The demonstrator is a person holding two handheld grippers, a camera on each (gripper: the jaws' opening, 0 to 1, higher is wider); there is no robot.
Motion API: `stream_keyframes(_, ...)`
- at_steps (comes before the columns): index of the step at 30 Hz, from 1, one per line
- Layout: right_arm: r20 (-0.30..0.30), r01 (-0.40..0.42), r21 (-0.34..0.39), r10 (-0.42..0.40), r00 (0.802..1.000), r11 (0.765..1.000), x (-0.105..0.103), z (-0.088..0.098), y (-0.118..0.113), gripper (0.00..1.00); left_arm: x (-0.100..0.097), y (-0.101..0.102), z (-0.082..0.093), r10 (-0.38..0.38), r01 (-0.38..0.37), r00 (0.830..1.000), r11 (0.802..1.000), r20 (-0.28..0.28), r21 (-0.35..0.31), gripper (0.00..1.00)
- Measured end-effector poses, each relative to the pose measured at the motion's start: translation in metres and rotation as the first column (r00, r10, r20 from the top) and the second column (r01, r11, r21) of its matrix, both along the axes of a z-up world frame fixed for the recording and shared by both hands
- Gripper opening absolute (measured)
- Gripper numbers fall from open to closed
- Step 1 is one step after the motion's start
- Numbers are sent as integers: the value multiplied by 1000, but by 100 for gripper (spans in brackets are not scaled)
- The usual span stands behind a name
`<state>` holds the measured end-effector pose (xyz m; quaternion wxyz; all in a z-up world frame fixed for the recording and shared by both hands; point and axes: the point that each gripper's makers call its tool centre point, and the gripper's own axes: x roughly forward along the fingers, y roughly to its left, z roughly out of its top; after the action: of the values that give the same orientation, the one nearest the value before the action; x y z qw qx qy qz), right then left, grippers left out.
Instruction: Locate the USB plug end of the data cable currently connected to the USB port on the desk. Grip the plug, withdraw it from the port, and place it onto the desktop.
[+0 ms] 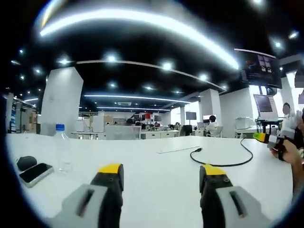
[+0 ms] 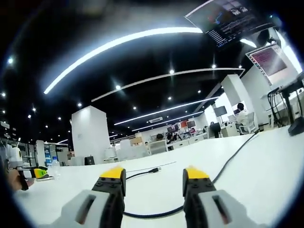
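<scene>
My left gripper [image 1: 161, 173] and right gripper [image 2: 151, 175] both have fingers apart, empty. One black cable [image 1: 237, 161] at two o'clock; one bottle [image 1: 61, 147], seemingly two phones [image 1: 34, 173] at nine.

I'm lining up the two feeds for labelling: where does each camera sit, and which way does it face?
Left gripper view: rides the left hand-held gripper, low over the white desk, facing the black data cable; a person's hand shows at right.
Right gripper view: rides the right hand-held gripper, facing along the desk; a hand shows at far left.
Shared: the cable and its plug end.
</scene>
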<state>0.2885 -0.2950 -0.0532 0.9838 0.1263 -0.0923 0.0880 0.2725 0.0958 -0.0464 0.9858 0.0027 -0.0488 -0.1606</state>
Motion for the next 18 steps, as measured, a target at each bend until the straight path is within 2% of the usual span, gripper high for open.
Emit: stream_keyframes(18, -6, -10, 6, 10, 1000, 1000, 1, -3, 2, 49, 2, 2, -4, 5, -5, 1000, 1000, -10, 13, 64)
